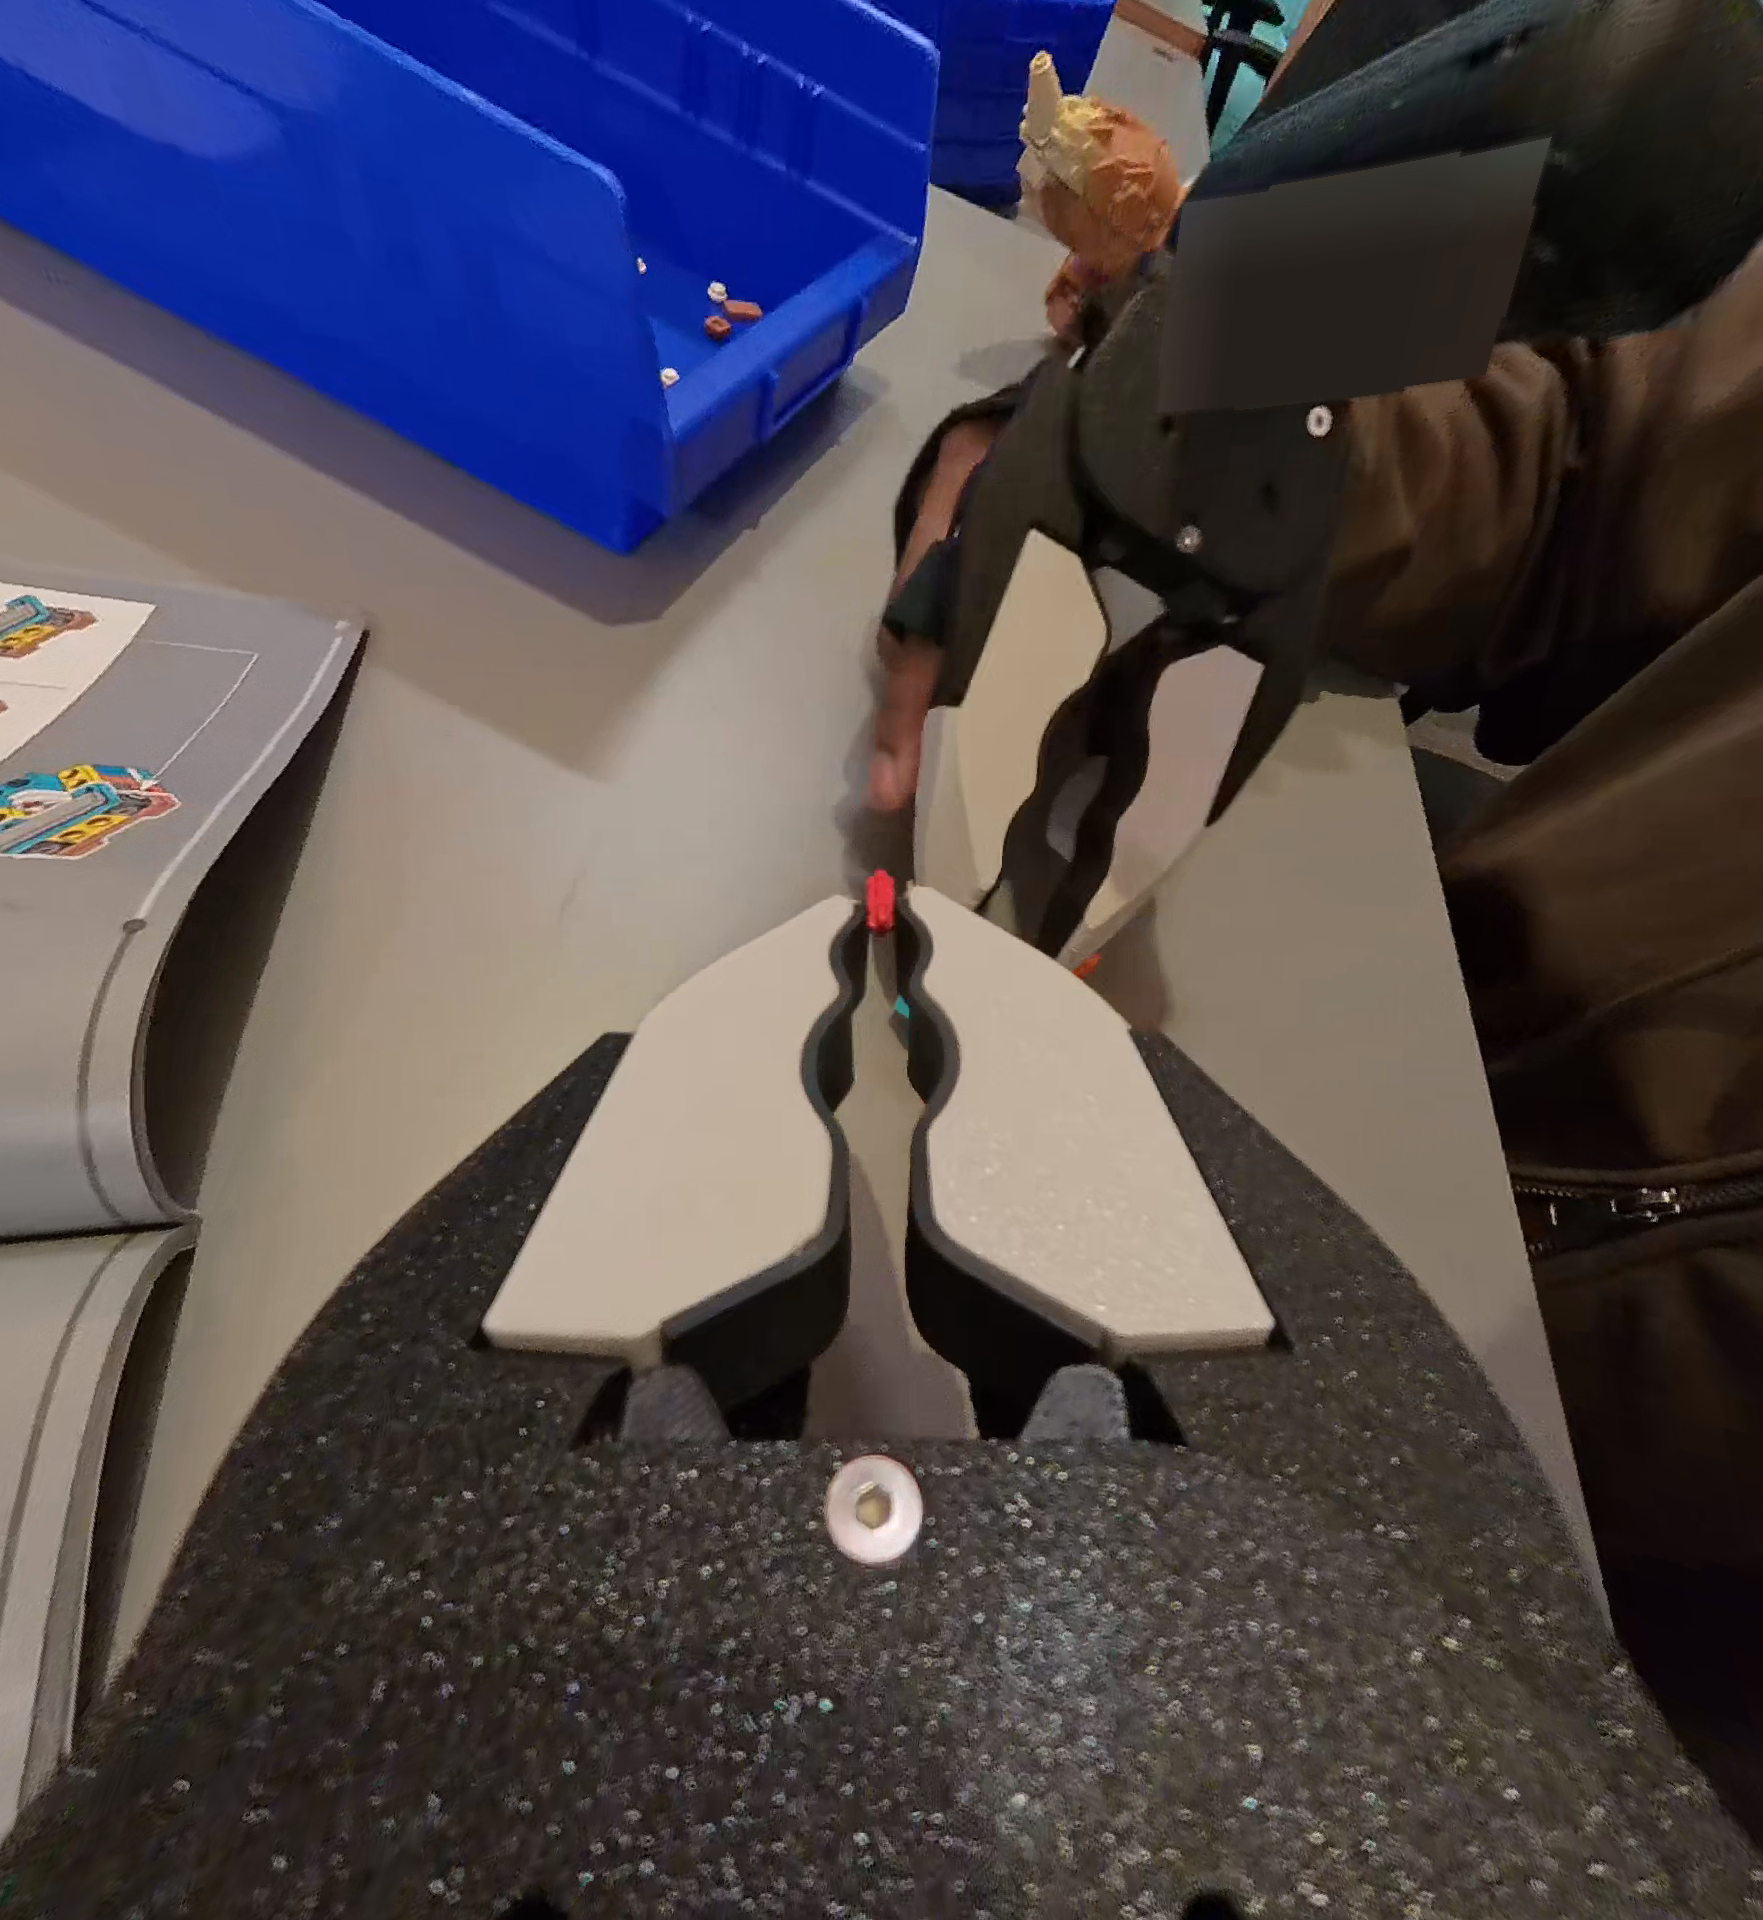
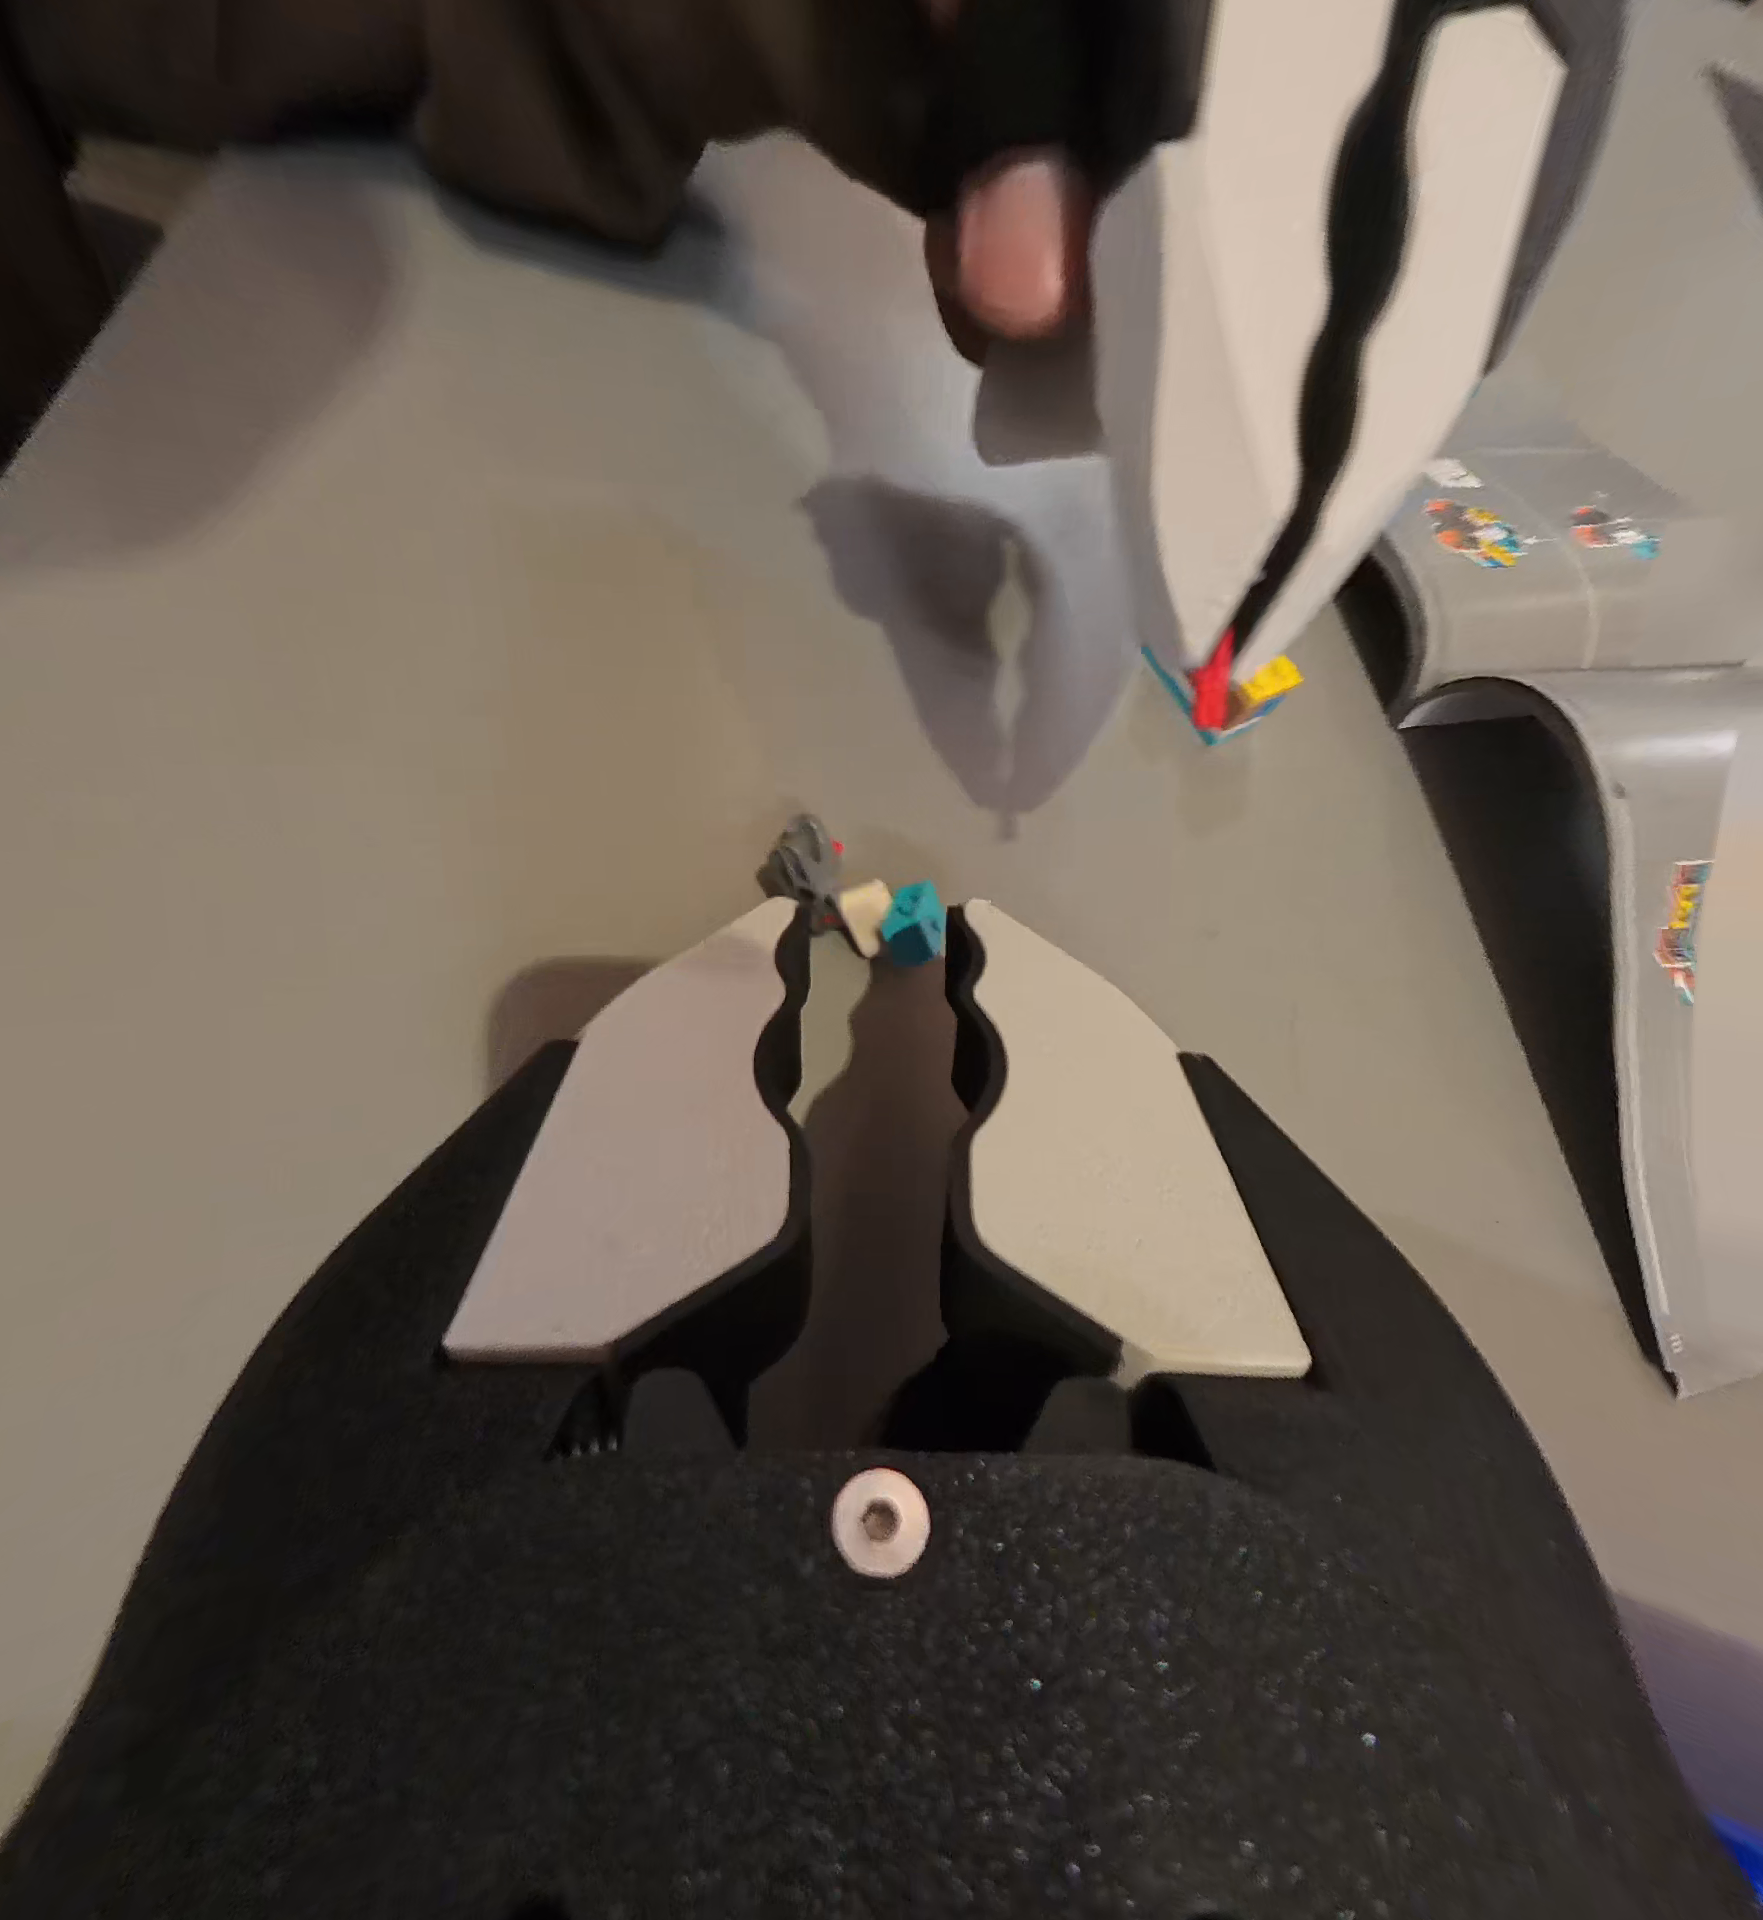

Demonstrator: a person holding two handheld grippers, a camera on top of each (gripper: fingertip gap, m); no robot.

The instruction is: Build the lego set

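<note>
Red piece (image 1: 879,902) pinched at left tongs (image 1: 881,914) tips: tiny, light, rigid, slippery. Right tongs (image 2: 877,920) part-open, empty, near teal brick (image 2: 913,922); grip flat sides.

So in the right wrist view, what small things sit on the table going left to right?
Dark grey piece → cream piece → teal brick → small colourful build under the left gripper → instruction booklet.

The left gripper (image 1: 882,914) is pinching a small red piece (image 1: 880,902) at its fingertips over the grey table (image 1: 503,894); the right gripper (image 1: 1053,935) is pointing down just beyond, tips near the table. A blue bin (image 1: 503,312) holding loose bricks (image 1: 731,317) is sitting at upper left; an open booklet (image 1: 108,831) is lying at left.
</note>
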